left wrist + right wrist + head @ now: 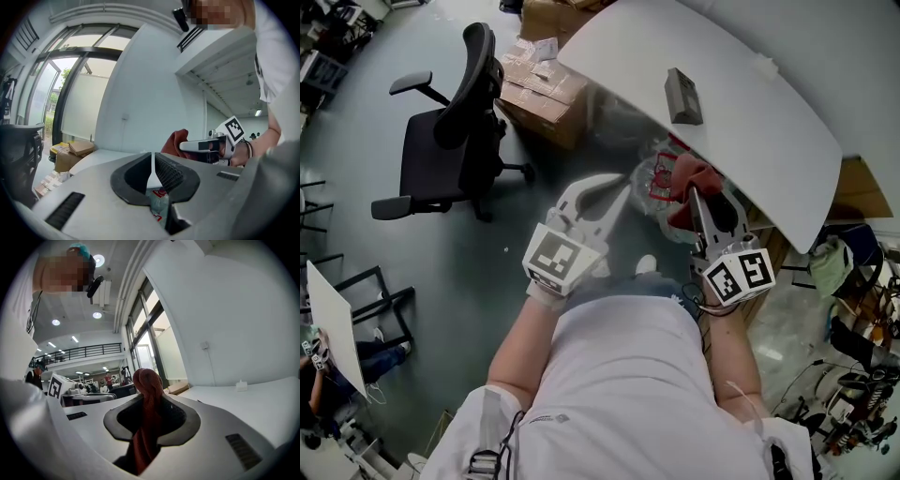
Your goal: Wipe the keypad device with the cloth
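Left gripper (152,159): jaws drawn almost together, only a hairline slit between the tips. Lower down, where the gap widens, a clear wrapper (157,201) with red print shows; cannot tell whether the pads pinch it or it merely lies beyond them. Right gripper (150,400): jaws clamped on the red cloth (146,380), which bunches into a knob above the tips and trails down between the pads toward the camera. Head view puts both grippers side by side in front of the person's white shirt (628,375), left marker cube (558,258) and right marker cube (741,275) facing up, both pointing toward the white table (750,103) but short of its curved edge. Cloth sits just beside that edge, with the wrapper close against it on the left-gripper side. Keypad device (682,97): dark grey, lying flat on the tabletop a little in from the edge, well apart from both grippers, cloth not touching it. Off to the left, a black office chair (455,141) stands on the grey floor, and cardboard boxes (539,89) sit near the table's far end.
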`<act>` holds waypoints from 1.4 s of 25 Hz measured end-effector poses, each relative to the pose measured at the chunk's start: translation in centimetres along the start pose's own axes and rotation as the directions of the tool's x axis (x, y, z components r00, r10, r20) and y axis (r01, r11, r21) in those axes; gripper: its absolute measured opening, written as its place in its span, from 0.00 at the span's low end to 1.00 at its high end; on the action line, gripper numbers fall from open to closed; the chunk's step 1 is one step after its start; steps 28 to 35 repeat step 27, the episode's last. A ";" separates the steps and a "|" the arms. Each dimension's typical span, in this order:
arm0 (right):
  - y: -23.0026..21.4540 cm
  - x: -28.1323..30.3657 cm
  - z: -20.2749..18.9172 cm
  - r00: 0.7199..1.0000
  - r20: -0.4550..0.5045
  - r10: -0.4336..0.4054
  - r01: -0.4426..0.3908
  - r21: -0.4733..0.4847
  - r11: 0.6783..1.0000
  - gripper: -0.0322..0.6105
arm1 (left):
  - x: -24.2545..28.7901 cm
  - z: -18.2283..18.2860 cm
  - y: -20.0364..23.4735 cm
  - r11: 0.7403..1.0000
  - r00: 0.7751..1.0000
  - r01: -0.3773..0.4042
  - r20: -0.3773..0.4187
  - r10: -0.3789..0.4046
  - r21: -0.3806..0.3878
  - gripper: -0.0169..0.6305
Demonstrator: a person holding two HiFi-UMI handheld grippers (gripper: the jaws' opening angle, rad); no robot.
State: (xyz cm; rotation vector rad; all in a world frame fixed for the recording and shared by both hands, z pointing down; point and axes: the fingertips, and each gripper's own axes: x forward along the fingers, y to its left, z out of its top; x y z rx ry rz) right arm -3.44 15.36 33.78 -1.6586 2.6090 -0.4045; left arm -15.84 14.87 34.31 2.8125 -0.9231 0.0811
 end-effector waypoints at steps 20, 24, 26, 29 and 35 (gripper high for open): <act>-3.2 -7.6 2.4 1.000 0.018 -0.022 0.023 -0.075 0.997 0.18 | 4.4 1.9 -8.1 0.993 0.999 0.051 -0.018 -0.049 0.106 0.07; -3.7 -8.0 2.5 1.000 0.023 -0.014 0.016 -0.053 0.998 0.18 | 4.8 2.2 -8.9 0.993 0.999 0.052 -0.012 -0.051 0.108 0.07; -4.0 -8.1 2.8 1.000 0.027 -0.012 0.013 -0.044 0.999 0.18 | 5.0 2.4 -9.1 0.993 0.999 0.053 -0.010 -0.052 0.106 0.07; -4.1 -8.2 2.9 1.000 0.029 -0.011 0.012 -0.041 0.999 0.18 | 5.1 2.4 -9.2 0.993 0.999 0.053 -0.009 -0.052 0.105 0.07; -4.1 -8.2 2.9 1.000 0.029 -0.011 0.012 -0.041 0.999 0.18 | 5.1 2.4 -9.2 0.993 0.999 0.053 -0.009 -0.052 0.105 0.07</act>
